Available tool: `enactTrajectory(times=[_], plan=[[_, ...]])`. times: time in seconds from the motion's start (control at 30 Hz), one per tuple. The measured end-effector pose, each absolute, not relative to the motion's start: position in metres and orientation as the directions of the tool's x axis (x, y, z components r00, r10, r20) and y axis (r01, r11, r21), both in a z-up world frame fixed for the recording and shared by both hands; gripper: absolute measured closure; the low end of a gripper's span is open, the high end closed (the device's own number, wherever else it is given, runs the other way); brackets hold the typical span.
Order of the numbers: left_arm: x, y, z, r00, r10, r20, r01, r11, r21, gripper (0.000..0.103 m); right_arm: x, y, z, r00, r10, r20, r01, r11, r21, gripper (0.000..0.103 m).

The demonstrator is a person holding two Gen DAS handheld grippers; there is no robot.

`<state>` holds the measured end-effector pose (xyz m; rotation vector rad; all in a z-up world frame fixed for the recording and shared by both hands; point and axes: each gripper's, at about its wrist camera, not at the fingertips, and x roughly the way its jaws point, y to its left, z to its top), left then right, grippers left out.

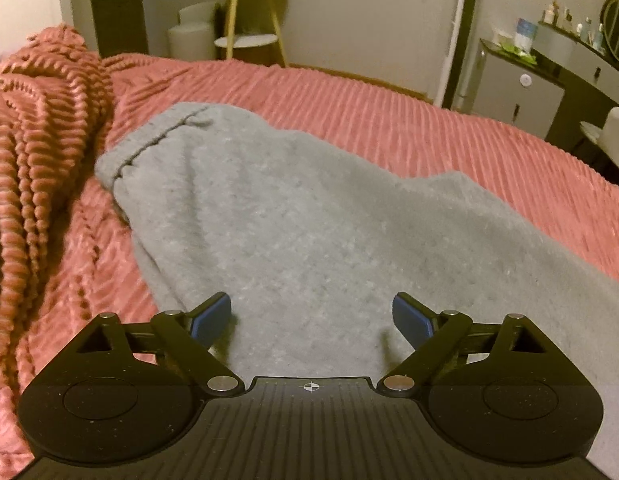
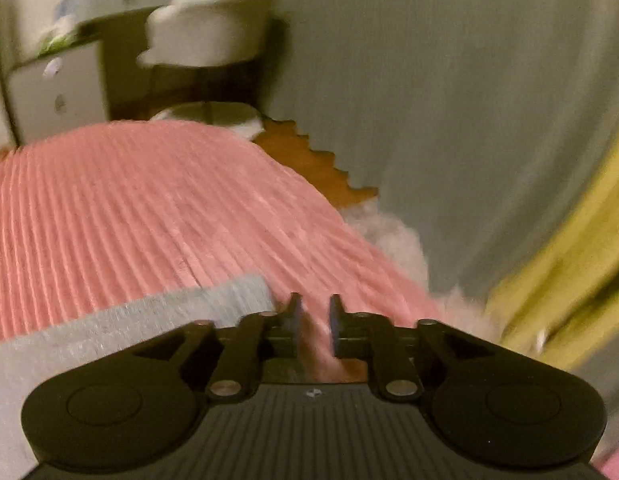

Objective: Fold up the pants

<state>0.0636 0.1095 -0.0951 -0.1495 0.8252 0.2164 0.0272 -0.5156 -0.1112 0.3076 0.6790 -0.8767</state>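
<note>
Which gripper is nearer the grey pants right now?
Left. The left gripper hovers over the grey pants, jaws wide. The right gripper sits beside their edge, over the pink bedspread.

Dim warm light, right view motion-blurred
</note>
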Motion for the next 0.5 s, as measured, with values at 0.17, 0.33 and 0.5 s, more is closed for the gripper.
enactTrajectory(times=[0.17, 0.33, 0.5], plan=[[0.068, 0.098, -0.1, 0.668, 0.056, -0.742, -0.173, 0.982, -0.082, 0.01, 0.009, -0.439, -0.088, 0.658, -0.426, -0.621, 0.613, 0.782, 0.113, 0.076], [0.073, 0.074, -0.106, 0.671, -0.033, -0.741, -0.015, 0.998, -0.058, 0.01, 0.022, -0.369, -0.118, 0.692, -0.126, -0.711, 0.37, 0.907, 0.2, 0.072], [0.081, 0.096, -0.12, 0.637, 0.082, -0.766, -0.101, 0.995, 0.022, 0.01, 0.022, -0.371, -0.129, 0.602, -0.279, -0.748, 0.454, 0.89, 0.033, 0.062]])
